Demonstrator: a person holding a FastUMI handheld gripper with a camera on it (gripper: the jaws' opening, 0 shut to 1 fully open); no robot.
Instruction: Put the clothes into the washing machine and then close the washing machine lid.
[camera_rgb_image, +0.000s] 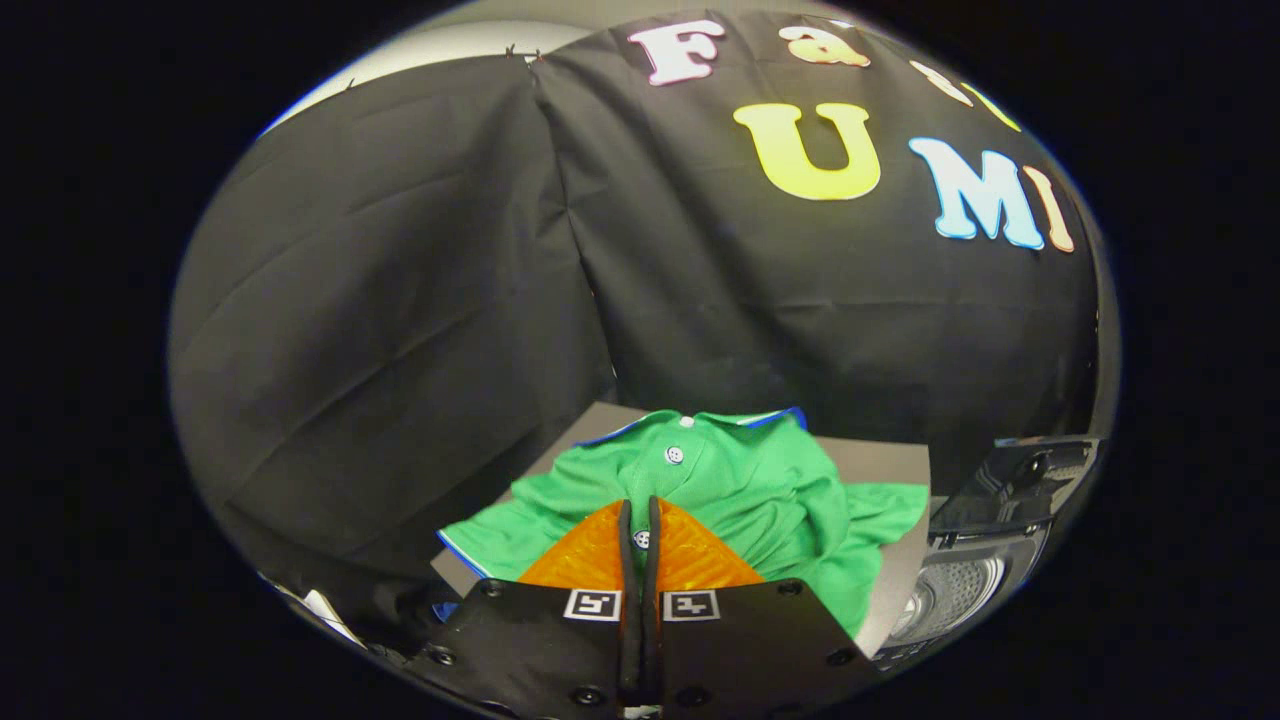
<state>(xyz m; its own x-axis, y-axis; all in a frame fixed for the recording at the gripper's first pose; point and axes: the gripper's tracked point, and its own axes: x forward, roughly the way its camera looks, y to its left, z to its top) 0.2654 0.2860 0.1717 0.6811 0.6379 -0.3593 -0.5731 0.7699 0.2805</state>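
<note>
Gripper (640, 525): fingers are together, only a thin gap between them; whether a fold of cloth is pinched there, I cannot tell.
Shirt (740, 490): green polo shirt with white buttons and blue edge on collar and sleeve; it lies spread on the grey board, under and just ahead of the fingertips.
Board (880, 465): flat grey sheet, it carries the shirt.
Washing machine (960, 590): stands beside the board, to the right of the fingers; its lid (1020, 480) is raised and the metal drum shows inside.
Wall: black cloth behind the board.
</note>
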